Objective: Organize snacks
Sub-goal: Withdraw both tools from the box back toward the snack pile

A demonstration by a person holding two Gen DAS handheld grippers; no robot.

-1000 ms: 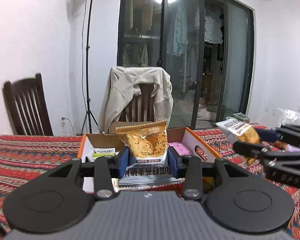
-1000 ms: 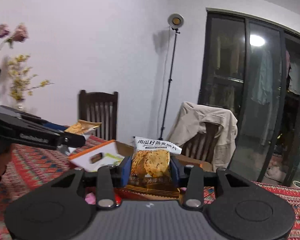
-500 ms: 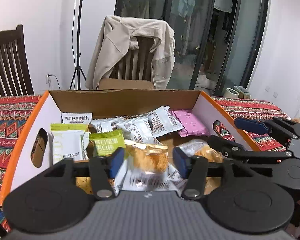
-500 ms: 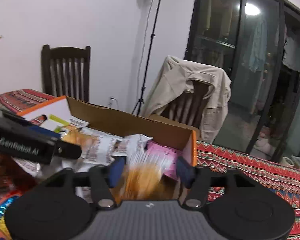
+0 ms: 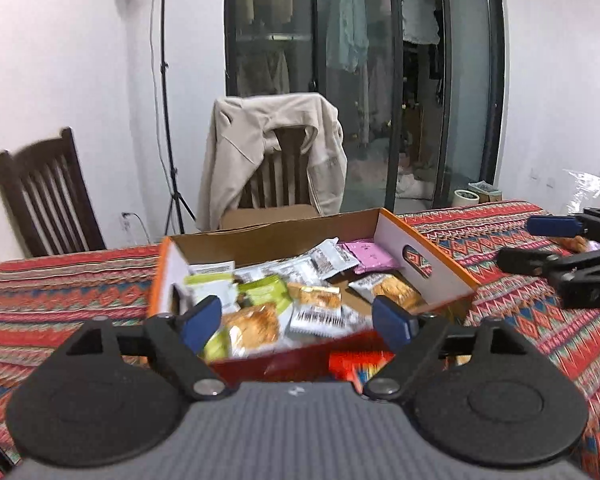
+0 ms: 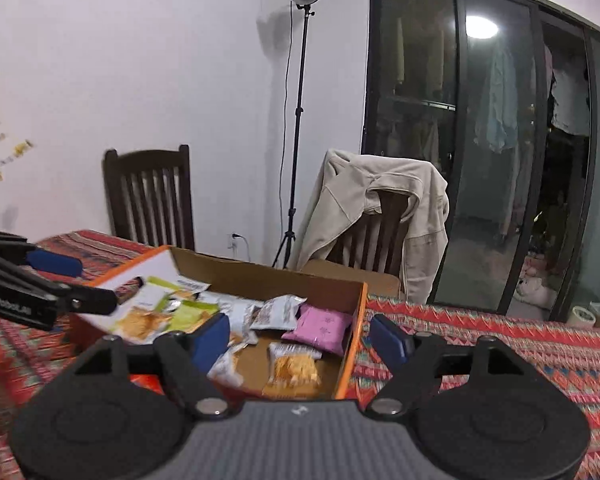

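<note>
Both packets dropped in the cardboard box [image 5: 440, 268]; left gripper [image 5: 296, 320] and right gripper [image 6: 302, 340], jaws just spreading and now empty, should lift clear before seeking the next snack.

Your left gripper [image 5: 298, 322] wore matte black plastic, with two round discs flanking a ribbed grey centre plate, silver screws at the finger pivots and blue pads [image 5: 200, 317] on its fingertips; your right gripper [image 6: 300, 342] matched it, and white lettering ran along the left one's side
</note>
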